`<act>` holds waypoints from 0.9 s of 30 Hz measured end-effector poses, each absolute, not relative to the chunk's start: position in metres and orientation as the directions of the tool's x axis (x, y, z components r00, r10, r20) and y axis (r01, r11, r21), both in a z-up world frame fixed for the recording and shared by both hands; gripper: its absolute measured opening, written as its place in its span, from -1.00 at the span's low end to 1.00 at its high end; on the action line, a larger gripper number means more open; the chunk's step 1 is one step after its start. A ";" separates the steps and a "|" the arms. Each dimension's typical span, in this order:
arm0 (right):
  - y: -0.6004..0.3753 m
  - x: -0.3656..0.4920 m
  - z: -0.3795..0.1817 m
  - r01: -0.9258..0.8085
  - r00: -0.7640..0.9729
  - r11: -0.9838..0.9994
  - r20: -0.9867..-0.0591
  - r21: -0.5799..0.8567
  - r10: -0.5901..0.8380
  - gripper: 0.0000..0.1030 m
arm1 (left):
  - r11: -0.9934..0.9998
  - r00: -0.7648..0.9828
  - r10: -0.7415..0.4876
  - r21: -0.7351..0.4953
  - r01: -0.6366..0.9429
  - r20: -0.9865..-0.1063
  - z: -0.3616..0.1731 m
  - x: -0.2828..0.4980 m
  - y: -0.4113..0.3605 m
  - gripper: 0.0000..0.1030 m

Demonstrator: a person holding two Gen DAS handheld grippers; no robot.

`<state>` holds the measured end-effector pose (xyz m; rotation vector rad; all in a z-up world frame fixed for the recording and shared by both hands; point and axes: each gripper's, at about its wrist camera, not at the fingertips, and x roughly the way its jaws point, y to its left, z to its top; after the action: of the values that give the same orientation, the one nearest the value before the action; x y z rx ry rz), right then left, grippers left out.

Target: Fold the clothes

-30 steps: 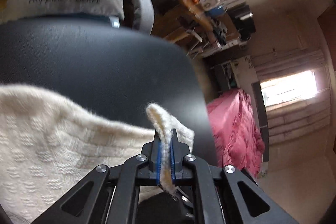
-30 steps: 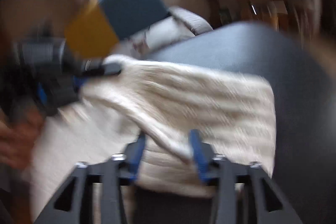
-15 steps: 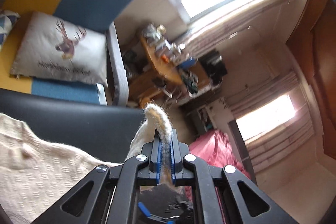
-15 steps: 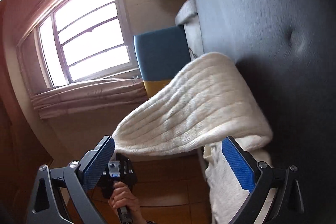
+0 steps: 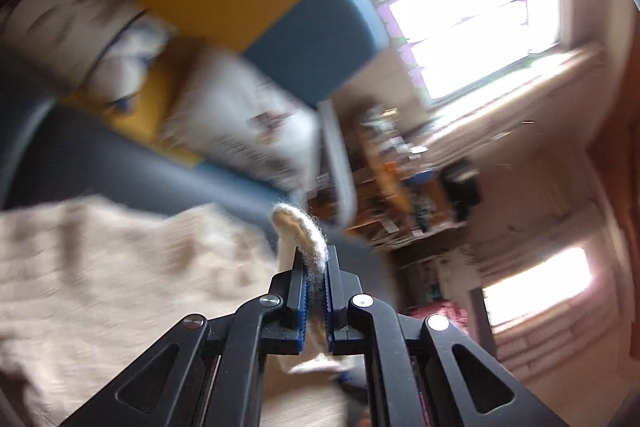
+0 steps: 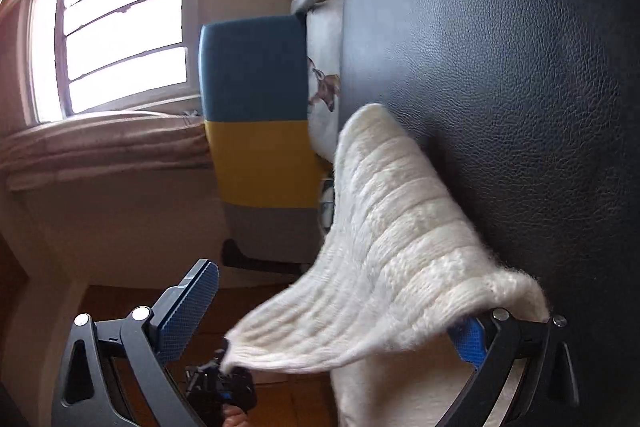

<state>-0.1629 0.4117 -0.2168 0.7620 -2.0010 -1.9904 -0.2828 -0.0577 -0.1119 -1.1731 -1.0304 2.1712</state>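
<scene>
A cream knitted garment (image 6: 400,247) lies partly on a black leather surface (image 6: 520,87), with one edge lifted off it. My left gripper (image 5: 314,267) is shut on that lifted edge, and a fuzzy fold sticks up above the pads. The rest of the knit (image 5: 120,287) spreads blurred to the left. My right gripper (image 6: 332,323) is wide open. The raised cloth stretches across the gap and drapes over its right finger (image 6: 468,343). The left finger (image 6: 192,307) is bare. In the right wrist view, the left gripper (image 6: 220,383) holds the cloth's low corner.
Behind the black surface stands a sofa with blue (image 6: 252,67) and yellow (image 6: 260,163) back cushions and a deer-print pillow (image 6: 324,87). A bright window (image 5: 460,7) and a cluttered wooden shelf (image 5: 400,179) are farther off. Wooden floor (image 6: 120,307) lies below.
The left gripper has lifted the pinched edge and swung upward, blurring its view. The right gripper has spread from partly open around the cloth to wide open, and the raised cloth now crosses its gap.
</scene>
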 end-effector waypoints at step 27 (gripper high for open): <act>0.403 -0.146 -0.208 -0.275 -0.771 -0.216 -0.349 0.937 -0.533 1.00 | -0.731 -0.471 0.520 -0.656 0.186 -0.713 -0.245 -0.245 -0.148 -0.90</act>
<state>-0.1464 0.4031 -0.2081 0.9692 -1.8405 -2.1050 -0.2446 -0.1479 -0.2449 -1.4811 -1.0324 2.3050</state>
